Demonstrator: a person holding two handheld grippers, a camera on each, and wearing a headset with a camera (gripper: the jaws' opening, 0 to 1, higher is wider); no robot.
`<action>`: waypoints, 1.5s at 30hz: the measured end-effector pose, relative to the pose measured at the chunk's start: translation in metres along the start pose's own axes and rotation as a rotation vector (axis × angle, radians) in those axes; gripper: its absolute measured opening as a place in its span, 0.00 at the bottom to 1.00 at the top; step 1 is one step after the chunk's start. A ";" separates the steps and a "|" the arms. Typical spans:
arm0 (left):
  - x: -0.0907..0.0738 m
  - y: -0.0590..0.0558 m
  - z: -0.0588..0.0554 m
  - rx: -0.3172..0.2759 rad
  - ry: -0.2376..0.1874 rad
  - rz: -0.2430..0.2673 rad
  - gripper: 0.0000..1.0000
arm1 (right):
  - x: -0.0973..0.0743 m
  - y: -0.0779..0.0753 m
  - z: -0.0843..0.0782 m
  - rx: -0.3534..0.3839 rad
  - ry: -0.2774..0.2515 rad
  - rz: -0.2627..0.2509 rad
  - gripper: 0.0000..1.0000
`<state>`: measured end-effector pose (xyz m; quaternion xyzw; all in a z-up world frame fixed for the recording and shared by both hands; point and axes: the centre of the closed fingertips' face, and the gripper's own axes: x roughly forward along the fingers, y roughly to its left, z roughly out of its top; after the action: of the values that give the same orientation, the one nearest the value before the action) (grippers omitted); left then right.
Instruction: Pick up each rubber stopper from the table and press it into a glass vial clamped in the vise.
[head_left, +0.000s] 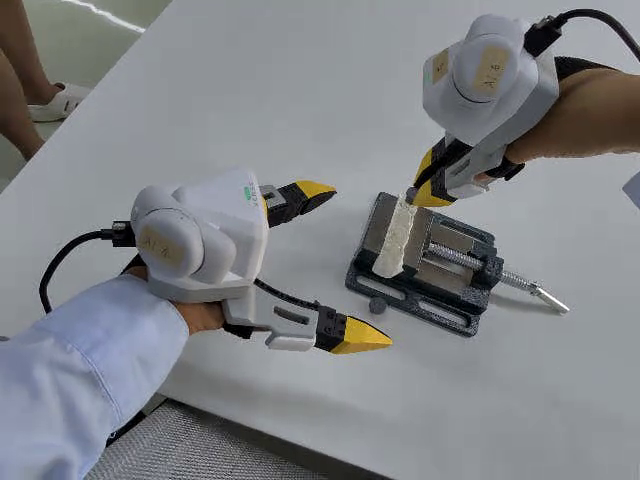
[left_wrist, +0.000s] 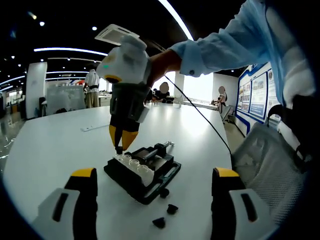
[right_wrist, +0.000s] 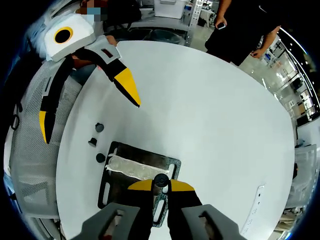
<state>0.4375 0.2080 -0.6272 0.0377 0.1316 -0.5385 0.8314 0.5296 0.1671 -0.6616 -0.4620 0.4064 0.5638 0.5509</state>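
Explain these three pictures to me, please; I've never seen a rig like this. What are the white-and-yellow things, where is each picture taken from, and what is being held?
There is no robot here. A person holds a two-jaw tool in each hand. The head view comes from a headset camera that looks down at the white table. The two round pictures come from cameras riding on the tools, looking along their yellow-tipped jaws.

The left gripper hangs open above the table and holds nothing. The right gripper is shut on a dark rubber stopper, just over a row of glass vials clamped in a small dark vise. Three loose stoppers lie on the table beside the vise. Other people stand in the background.
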 end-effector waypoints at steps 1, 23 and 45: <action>0.000 0.000 0.000 0.000 0.000 0.001 0.94 | 0.000 0.001 0.000 0.001 0.000 0.001 0.06; 0.000 0.001 0.000 -0.005 -0.004 0.001 0.93 | -0.004 0.005 0.000 -0.004 -0.017 0.012 0.11; -0.001 0.001 -0.002 -0.012 0.003 0.006 0.92 | -0.003 -0.003 0.002 -0.001 -0.055 0.004 0.00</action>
<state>0.4377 0.2093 -0.6290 0.0337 0.1359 -0.5350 0.8332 0.5319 0.1686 -0.6581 -0.4458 0.3918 0.5777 0.5604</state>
